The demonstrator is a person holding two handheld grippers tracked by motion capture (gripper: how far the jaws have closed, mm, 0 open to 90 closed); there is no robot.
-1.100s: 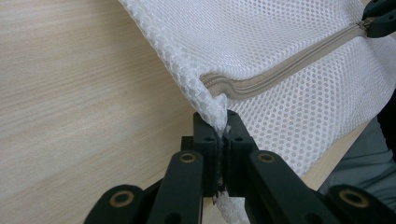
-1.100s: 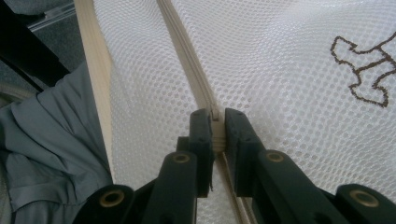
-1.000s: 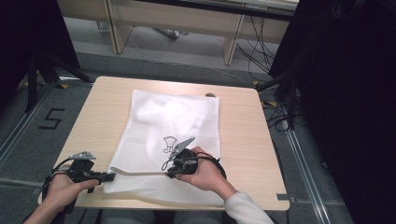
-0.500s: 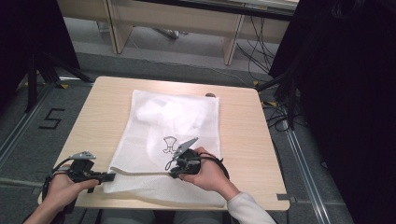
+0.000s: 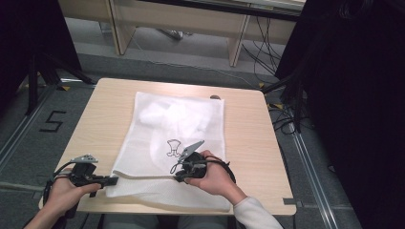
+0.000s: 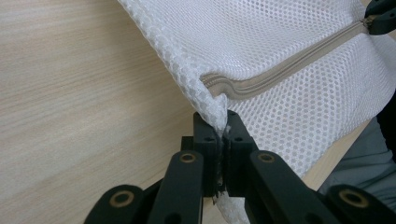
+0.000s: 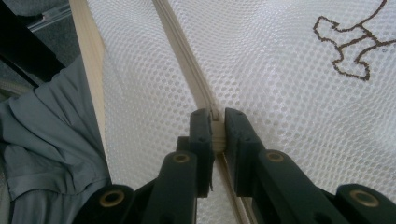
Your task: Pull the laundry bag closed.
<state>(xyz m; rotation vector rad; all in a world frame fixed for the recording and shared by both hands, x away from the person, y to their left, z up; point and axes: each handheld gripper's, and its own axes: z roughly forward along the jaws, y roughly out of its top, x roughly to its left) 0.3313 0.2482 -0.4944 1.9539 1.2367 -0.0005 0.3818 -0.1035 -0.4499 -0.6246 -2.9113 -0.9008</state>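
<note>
The white mesh laundry bag [image 5: 172, 143] is spread flat on the desk [image 5: 248, 138], its zip [image 6: 289, 74] along the near edge. The left tool [image 6: 222, 122] is clamped on the bag's corner — the right tool [image 7: 215, 122] is pinched on the zip's slider. A steady pull along the zip is called for next, likely, with the corner held taut.

Beyond your tongs you see the light wooden table [image 5: 248, 129]; past its far edge lie black cables [image 5: 267, 57], and left of them a floor marking "5" [image 5: 51, 121].
</note>
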